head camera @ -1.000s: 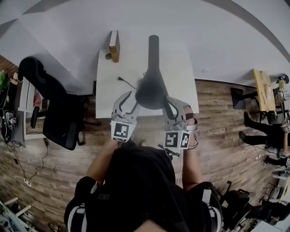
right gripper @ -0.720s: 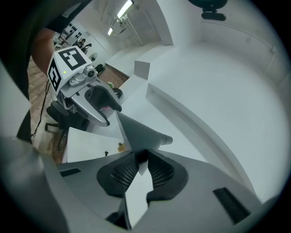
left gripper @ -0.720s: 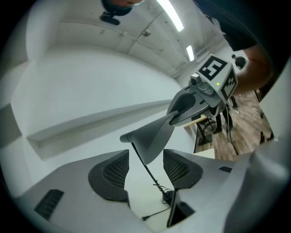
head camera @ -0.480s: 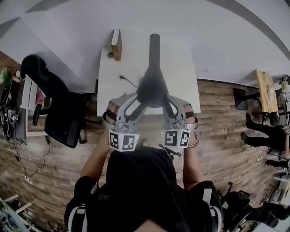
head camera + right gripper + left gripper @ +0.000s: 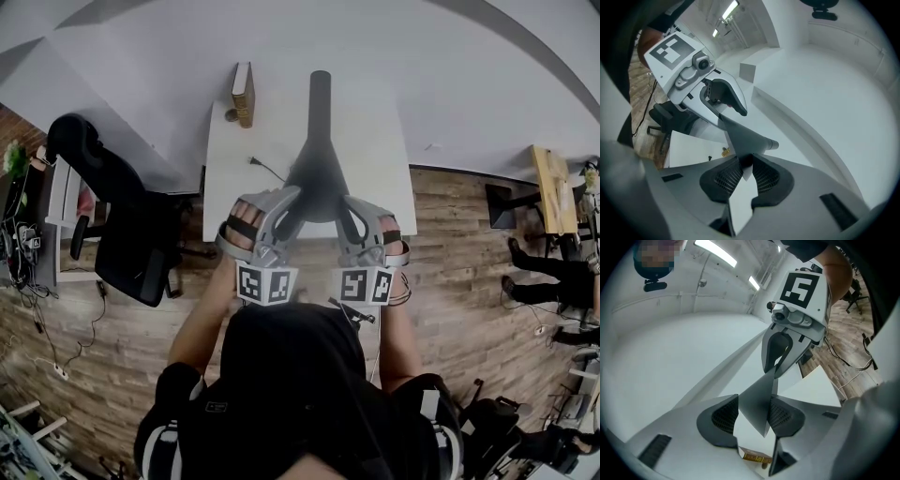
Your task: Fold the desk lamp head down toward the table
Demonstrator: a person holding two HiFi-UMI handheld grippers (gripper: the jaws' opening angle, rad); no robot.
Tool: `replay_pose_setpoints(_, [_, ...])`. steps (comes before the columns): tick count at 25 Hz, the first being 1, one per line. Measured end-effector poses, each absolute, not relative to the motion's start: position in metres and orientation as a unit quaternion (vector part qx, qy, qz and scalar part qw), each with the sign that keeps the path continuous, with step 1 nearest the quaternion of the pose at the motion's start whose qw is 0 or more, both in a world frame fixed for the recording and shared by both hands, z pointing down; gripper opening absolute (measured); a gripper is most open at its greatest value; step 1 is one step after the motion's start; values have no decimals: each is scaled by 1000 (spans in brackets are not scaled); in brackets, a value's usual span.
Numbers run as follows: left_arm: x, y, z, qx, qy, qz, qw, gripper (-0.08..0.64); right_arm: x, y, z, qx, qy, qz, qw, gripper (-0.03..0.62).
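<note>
The left gripper (image 5: 754, 420) takes the thin edge of a matt dark grey, cone-flared lamp head (image 5: 757, 406) between its jaws, which have just been closing. The dark, mesh-textured pads (image 5: 723, 417) meet that edge on both sides. The right gripper (image 5: 743, 171) is clenched on the opposite edge of the lamp head (image 5: 740, 136), its pads (image 5: 764, 177) nipping a narrow sliver. Both grippers have smooth pale grey plastic shells and each carries a cube printed with black-and-white square markers.

In the head view the left gripper (image 5: 286, 208) and right gripper (image 5: 349, 212) flank the lamp head (image 5: 317, 183), which hangs above the near edge of a plain white rectangular table (image 5: 234, 187), about midway along it. The head widens toward the person and tapers into a round dark stem (image 5: 319, 94) running off toward the wall.

A brown-and-gold hardback book (image 5: 242, 94) stands upright at the table's far left corner, and a thin black cable (image 5: 261, 169) lies on the bare top. A black office chair (image 5: 122, 234) sits left of the table on the wood-plank floor (image 5: 450, 244). Behind is a smooth white wall (image 5: 450, 84), and long ceiling strip lights (image 5: 715, 251) glow overhead.
</note>
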State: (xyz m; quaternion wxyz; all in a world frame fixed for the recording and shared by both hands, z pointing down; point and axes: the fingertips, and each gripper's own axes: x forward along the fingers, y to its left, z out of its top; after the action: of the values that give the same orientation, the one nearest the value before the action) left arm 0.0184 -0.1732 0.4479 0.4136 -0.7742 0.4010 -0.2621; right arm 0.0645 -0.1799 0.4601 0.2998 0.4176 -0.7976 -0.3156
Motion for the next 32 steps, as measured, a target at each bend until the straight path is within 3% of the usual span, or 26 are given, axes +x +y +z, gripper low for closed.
replay_pose_setpoints(6, [21, -176, 460, -781, 392, -273, 402, 96, 64, -182, 464, 417, -797, -317, 300, 78])
replay_pose_setpoints(32, [22, -196, 543, -679, 413, -316, 518, 117, 66, -204, 547, 416, -738, -402, 347, 120])
